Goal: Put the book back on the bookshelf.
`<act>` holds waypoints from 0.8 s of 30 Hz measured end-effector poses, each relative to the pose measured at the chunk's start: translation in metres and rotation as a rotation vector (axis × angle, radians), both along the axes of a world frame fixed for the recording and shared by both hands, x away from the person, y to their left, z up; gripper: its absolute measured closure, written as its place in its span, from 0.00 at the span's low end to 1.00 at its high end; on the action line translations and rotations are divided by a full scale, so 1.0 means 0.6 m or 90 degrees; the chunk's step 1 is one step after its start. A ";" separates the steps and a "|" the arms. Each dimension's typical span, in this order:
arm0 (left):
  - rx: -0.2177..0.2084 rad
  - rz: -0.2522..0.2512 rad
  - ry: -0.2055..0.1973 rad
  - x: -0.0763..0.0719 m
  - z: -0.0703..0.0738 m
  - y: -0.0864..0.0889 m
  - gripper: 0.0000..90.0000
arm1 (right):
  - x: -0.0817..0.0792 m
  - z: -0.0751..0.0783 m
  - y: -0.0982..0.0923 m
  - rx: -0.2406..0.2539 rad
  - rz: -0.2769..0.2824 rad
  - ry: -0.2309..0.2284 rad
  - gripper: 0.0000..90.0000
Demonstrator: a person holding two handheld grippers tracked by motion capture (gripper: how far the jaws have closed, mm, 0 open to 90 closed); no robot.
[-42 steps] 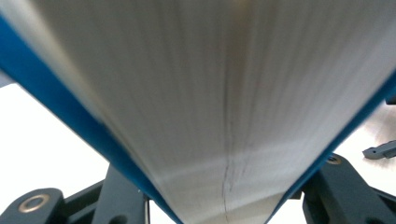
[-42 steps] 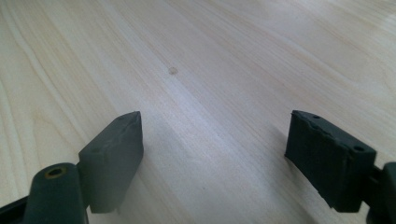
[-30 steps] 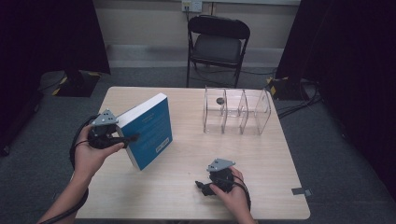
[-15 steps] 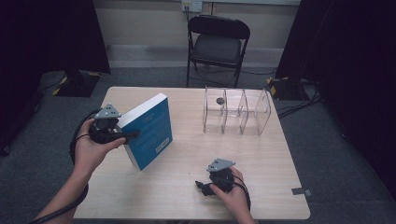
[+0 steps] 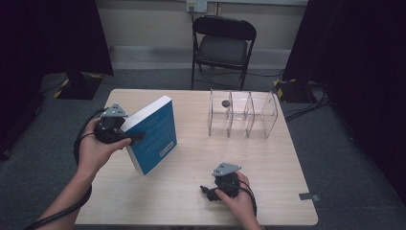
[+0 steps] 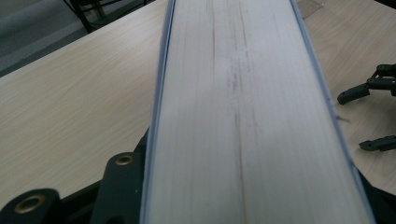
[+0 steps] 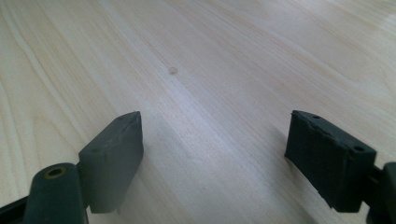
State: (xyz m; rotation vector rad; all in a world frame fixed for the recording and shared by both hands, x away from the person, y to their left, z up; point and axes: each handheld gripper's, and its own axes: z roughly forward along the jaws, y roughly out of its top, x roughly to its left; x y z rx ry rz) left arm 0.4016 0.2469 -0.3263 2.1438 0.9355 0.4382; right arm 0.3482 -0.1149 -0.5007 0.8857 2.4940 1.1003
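Left gripper (image 5: 125, 135) clamps the thick blue-covered paperback book (image 5: 152, 134), held tilted on its lower edge on the pale wooden surface (image 5: 191, 191); page block runs straight ahead between the jaws. Right gripper (image 7: 212, 154) spread wide, nothing between the jaws, low over surface.

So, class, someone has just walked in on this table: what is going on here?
A person works at a wooden table with a gripper in each hand. The left gripper is clamped across a thick blue book, holding it tilted with one lower corner near or on the tabletop. The right gripper rests low over bare wood near the front edge, jaws open and holding nothing. A clear divided organiser stands beyond the book.
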 end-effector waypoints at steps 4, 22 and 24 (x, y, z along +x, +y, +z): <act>0.008 -0.001 0.014 0.003 0.001 -0.004 0.56 | 0.000 0.000 0.000 0.000 0.000 0.000 0.20; 0.006 -0.004 0.036 0.009 -0.003 -0.009 0.62 | 0.000 0.000 0.000 0.000 0.000 0.000 0.20; -0.001 -0.003 0.045 0.007 -0.002 -0.010 0.64 | 0.000 0.000 0.000 0.000 0.000 0.000 0.20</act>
